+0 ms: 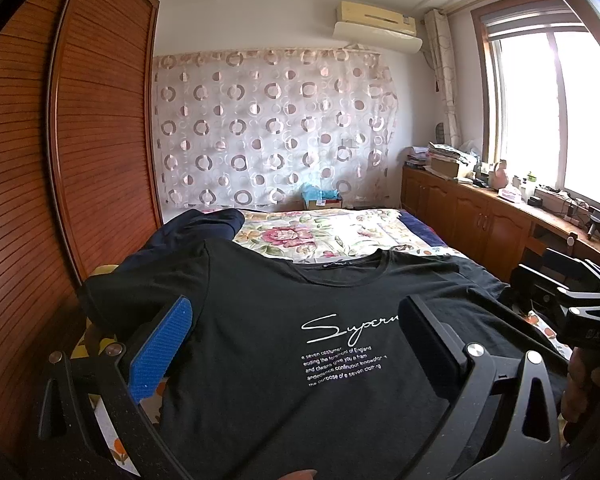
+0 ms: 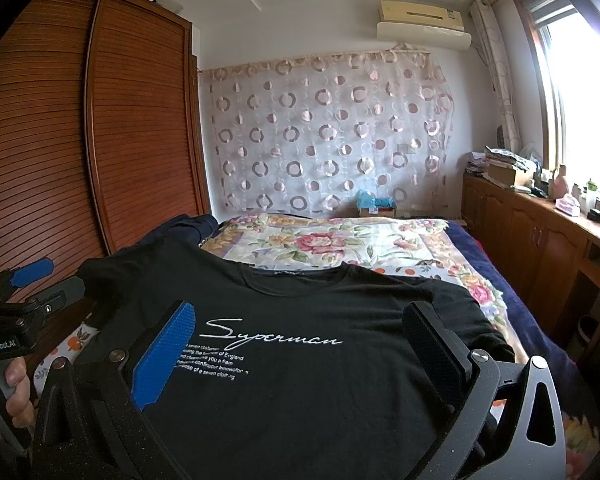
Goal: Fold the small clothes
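Note:
A black T-shirt (image 1: 284, 292) with white "Superman" lettering lies flat, front up, on the flowered bed; it also shows in the right wrist view (image 2: 300, 304). My left gripper (image 1: 296, 320) is open above the shirt's chest, with its blue-padded fingers (image 1: 162, 352) spread wide and nothing between them. My right gripper (image 2: 300, 328) is also open above the shirt, a little to the right. The right gripper's body shows at the right edge of the left wrist view (image 1: 572, 300), and the left gripper at the left edge of the right wrist view (image 2: 24, 292).
A dark navy garment (image 1: 196, 228) lies at the shirt's far left. The flowered bedspread (image 1: 340, 236) stretches beyond. A wooden slatted wardrobe (image 1: 80, 160) stands left. Low wooden cabinets (image 1: 480, 220) with clutter run under the window on the right.

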The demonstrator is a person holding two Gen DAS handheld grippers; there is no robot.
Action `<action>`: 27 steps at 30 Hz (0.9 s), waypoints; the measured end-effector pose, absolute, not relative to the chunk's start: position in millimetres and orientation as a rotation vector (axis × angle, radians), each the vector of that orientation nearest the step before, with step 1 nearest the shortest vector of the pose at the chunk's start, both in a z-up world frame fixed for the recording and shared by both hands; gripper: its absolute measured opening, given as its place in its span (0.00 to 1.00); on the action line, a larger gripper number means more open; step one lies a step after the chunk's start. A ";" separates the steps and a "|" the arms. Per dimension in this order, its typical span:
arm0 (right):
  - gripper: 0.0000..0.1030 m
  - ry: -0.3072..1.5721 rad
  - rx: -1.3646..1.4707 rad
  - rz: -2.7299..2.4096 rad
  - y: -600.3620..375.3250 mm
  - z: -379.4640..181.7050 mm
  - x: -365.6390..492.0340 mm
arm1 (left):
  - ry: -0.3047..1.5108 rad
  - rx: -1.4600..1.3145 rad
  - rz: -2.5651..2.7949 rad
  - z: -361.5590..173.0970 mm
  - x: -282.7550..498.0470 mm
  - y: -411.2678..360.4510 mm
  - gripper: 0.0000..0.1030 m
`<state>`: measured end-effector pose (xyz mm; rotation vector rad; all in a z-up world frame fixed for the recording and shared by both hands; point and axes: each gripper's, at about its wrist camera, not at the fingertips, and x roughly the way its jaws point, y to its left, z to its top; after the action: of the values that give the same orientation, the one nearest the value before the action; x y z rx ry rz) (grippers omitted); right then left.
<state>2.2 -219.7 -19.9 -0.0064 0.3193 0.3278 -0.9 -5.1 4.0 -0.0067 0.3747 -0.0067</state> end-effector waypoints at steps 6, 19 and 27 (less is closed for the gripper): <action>1.00 0.319 -0.006 0.328 -219.9 -20.2 2.3 | 0.374 -0.006 -0.006 3.9 -1.2 -5.3 1.00; 1.00 0.318 -0.007 0.329 -218.6 -19.3 2.0 | 0.367 -0.002 -0.016 23.2 -9.7 -20.7 1.00; 1.00 0.314 -0.007 0.333 -216.2 -17.5 1.0 | 0.367 -0.002 -0.015 24.0 -10.2 -22.8 1.00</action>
<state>1.0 -216.2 -17.5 -0.0066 0.3141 0.3328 -10.2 -22.8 24.0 -0.0020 0.3670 -0.0151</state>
